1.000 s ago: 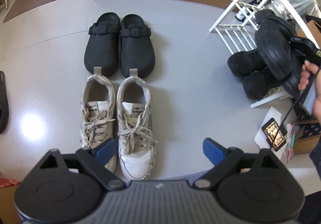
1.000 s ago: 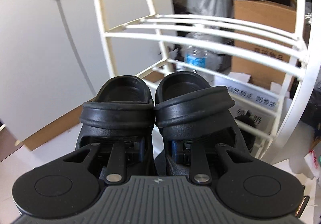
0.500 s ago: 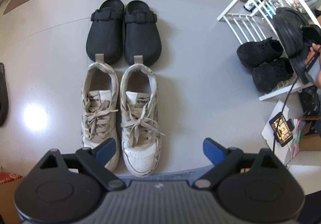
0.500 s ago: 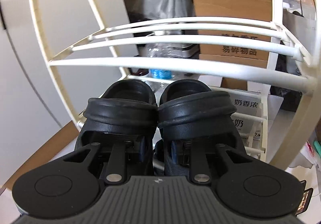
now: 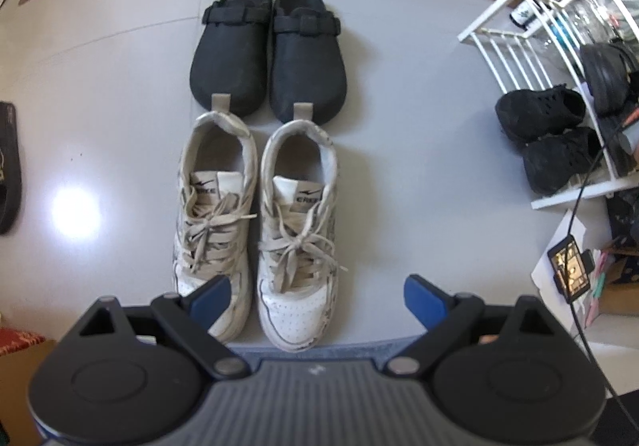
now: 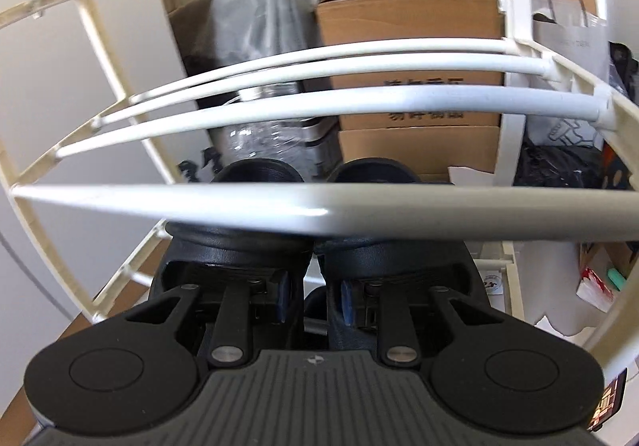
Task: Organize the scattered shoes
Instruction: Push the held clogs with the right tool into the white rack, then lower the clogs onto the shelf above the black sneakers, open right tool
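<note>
Presently: right gripper (image 6: 313,300) clamped on black clog pair (image 6: 315,242), toes apparently under a bar of the white rack (image 6: 319,202), not yet set down. Black sneakers (image 5: 547,134) shelved. Left gripper (image 5: 317,296) open, empty; white sneakers (image 5: 255,218) ahead of its fingers, strapped clogs (image 5: 267,50) beyond, unshelved.

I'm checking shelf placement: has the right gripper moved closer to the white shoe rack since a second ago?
Yes. The right gripper, shut on the pair of black clogs, has pushed in toward the white shoe rack; a rack bar now crosses over the clogs.
</note>
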{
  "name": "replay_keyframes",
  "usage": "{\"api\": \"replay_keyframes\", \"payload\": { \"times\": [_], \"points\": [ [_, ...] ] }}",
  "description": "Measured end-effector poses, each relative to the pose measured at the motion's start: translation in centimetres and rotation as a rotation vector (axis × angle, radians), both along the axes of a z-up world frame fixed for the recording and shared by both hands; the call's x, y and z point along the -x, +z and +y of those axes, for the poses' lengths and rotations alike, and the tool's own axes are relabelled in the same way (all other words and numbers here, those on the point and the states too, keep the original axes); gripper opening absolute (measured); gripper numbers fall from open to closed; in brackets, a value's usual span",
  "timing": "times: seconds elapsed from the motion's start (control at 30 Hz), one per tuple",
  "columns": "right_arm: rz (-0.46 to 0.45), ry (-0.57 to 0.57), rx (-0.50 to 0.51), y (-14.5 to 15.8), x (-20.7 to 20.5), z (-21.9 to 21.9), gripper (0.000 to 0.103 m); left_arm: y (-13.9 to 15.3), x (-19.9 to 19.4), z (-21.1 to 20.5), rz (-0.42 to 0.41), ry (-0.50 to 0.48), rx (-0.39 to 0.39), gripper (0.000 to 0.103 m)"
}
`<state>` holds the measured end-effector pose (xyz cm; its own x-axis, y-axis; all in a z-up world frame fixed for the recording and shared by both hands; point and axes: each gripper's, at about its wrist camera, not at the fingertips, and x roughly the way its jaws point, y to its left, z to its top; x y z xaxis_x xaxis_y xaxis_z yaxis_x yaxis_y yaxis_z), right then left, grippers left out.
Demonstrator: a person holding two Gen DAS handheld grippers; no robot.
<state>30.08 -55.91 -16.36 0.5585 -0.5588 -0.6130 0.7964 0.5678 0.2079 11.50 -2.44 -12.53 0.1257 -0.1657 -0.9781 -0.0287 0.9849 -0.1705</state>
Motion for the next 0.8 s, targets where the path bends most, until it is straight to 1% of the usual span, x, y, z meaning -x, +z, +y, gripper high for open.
{"api": "replay_keyframes", "payload": {
  "times": [0.07, 0.1, 0.13, 0.17, 0.23, 0.27, 0.3, 0.57, 0.7, 0.8],
  "points": [
    [0.009, -0.023, 0.014, -0.2, -0.4, 0.1, 0.03, 0.0, -0.1, 0.1, 0.0, 0.003, 0.003, 0.095],
    [0.018, -0.031, 0.024, -0.3, -0.7, 0.2, 0.034, 0.1, -0.1, 0.2, -0.001, 0.005, 0.005, 0.095],
    [0.028, -0.026, 0.034, -0.4, -1.0, 0.4, 0.041, 0.1, -0.1, 0.3, -0.002, 0.007, 0.007, 0.095],
    [0.038, -0.018, 0.044, -0.4, -1.2, 0.7, 0.046, 0.2, -0.2, 0.3, -0.006, 0.009, 0.007, 0.095],
    [0.047, -0.001, 0.096, -0.4, -1.5, 1.6, 0.062, 0.4, -0.2, 0.4, -0.015, 0.014, 0.008, 0.095],
    [0.054, -0.002, 0.118, -0.4, -1.5, 1.9, 0.064, 0.5, -0.3, 0.4, -0.019, 0.016, 0.008, 0.095],
    [0.059, -0.003, 0.13, -0.3, -1.6, 2.2, 0.069, 0.6, -0.3, 0.5, -0.022, 0.019, 0.01, 0.095],
    [0.071, 0.026, 0.14, 0.4, -0.9, 3.3, 0.079, 1.3, -0.3, 0.3, -0.048, 0.015, 0.017, 0.095],
    [0.062, 0.074, 0.147, 1.7, 0.2, 4.3, 0.09, 1.9, 0.1, 0.4, -0.058, 0.012, 0.028, 0.095],
    [0.048, 0.11, 0.153, 2.8, 1.1, 5.1, 0.093, 2.6, 0.4, 0.3, -0.079, 0.003, 0.036, 0.095]
  ]
}}
